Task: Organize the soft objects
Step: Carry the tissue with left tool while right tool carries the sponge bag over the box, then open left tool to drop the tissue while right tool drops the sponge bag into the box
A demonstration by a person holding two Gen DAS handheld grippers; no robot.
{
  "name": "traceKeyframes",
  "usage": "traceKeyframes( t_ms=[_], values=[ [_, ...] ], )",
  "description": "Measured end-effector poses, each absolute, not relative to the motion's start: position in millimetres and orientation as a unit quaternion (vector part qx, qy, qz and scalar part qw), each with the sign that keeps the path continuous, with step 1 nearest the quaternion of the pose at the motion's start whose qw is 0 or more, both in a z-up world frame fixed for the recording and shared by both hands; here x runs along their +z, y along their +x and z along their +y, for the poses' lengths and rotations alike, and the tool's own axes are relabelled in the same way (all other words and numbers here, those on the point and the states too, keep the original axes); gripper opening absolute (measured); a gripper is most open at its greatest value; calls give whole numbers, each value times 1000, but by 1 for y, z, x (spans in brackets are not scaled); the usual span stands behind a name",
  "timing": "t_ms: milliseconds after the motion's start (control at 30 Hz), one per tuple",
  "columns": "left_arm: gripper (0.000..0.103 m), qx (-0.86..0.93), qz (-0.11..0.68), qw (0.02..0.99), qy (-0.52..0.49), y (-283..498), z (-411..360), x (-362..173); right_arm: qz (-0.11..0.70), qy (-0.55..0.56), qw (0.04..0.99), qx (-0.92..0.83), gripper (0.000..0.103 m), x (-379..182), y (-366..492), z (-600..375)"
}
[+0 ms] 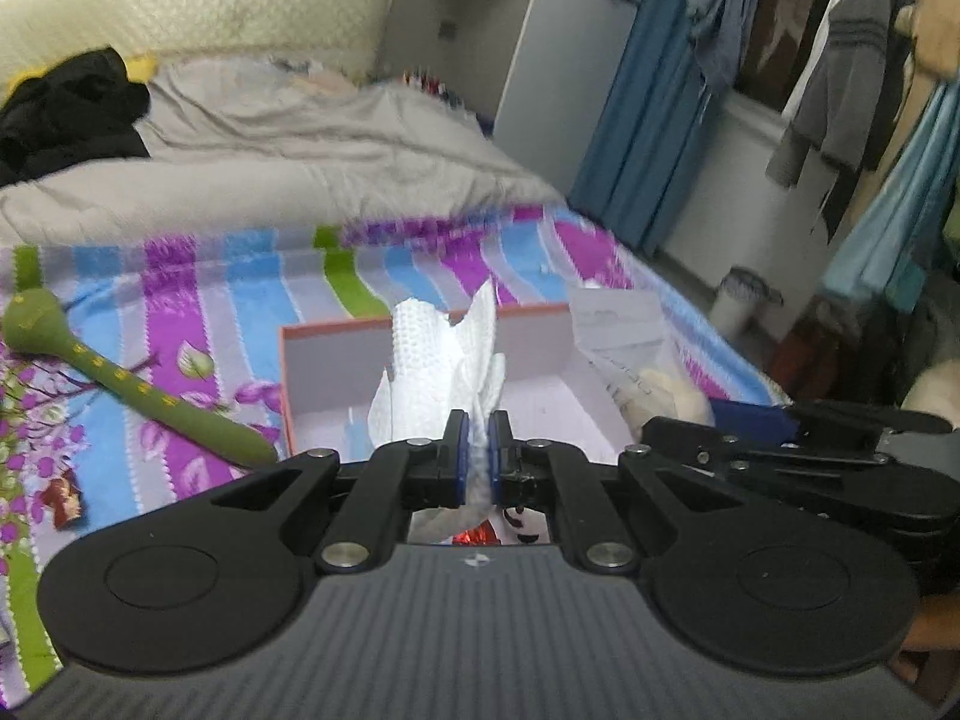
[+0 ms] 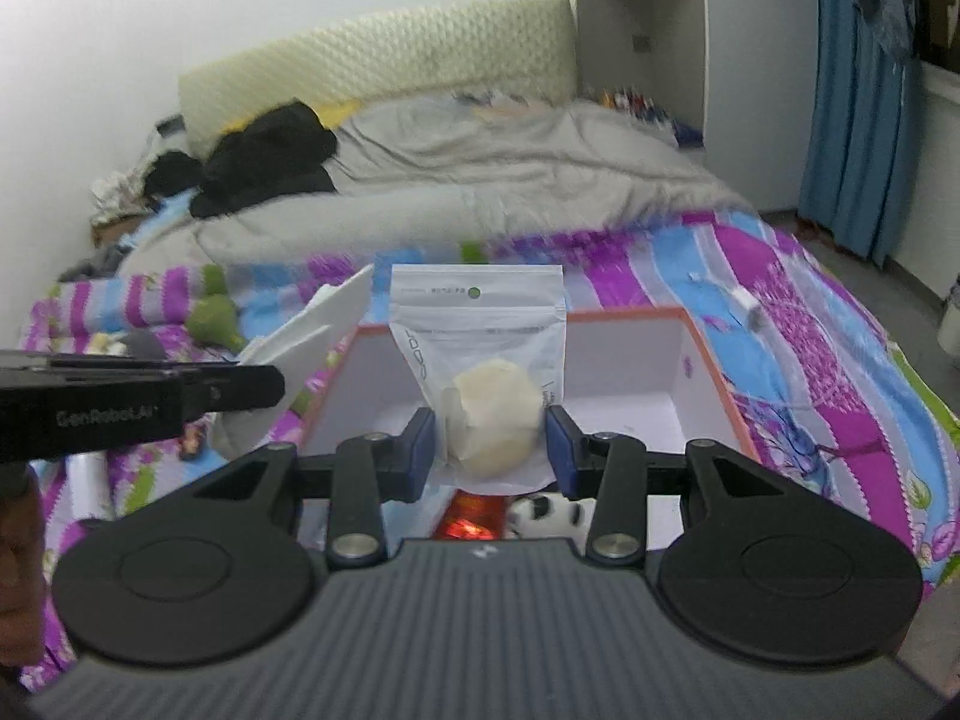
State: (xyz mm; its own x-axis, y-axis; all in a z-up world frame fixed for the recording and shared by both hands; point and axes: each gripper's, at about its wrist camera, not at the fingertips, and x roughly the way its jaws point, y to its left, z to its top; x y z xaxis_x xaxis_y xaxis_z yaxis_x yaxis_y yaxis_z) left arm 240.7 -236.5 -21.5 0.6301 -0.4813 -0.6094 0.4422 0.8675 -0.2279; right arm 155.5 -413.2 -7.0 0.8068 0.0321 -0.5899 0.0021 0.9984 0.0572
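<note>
Only right view shows the toy panda (image 2: 549, 513) under right tongs (image 2: 489, 450).

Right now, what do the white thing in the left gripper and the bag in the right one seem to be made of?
The white cloth looks like soft embossed paper or thin fabric: dimpled texture, crumpled folds, matte. The bag looks like thin clear plastic with a frosted white top, glossy and creased; the pale lump inside seems soft, maybe foam or dough.
</note>
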Motion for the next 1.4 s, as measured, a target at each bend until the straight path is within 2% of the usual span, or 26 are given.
traceKeyframes(
  t_ms=[300, 667, 700, 733, 800, 900, 1400],
  values=[
    [8, -256, 452, 853, -49, 310, -264, -67, 395, 31, 918, -12, 43, -42, 195, -452],
    [9, -247, 490, 836, -19, 325, -282, -86, 439, 46, 897, -13, 46, -64, 203, -473],
    [15, -247, 490, 836, -19, 325, -282, -86, 442, 49, 896, -14, 48, -65, 202, -474],
    [32, -246, 490, 836, -19, 325, -282, -85, 443, 52, 895, -14, 49, -65, 202, -476],
    [56, -244, 498, 832, -23, 326, -284, -85, 444, 61, 894, -17, 66, -65, 201, -480],
    [57, -246, 492, 835, -34, 322, -282, -81, 437, 62, 897, -21, 73, -61, 196, -482],
    [57, -265, 345, 901, -8, 231, -255, -10, 342, 81, 936, -2, 73, -16, 129, -465]
  ],
)
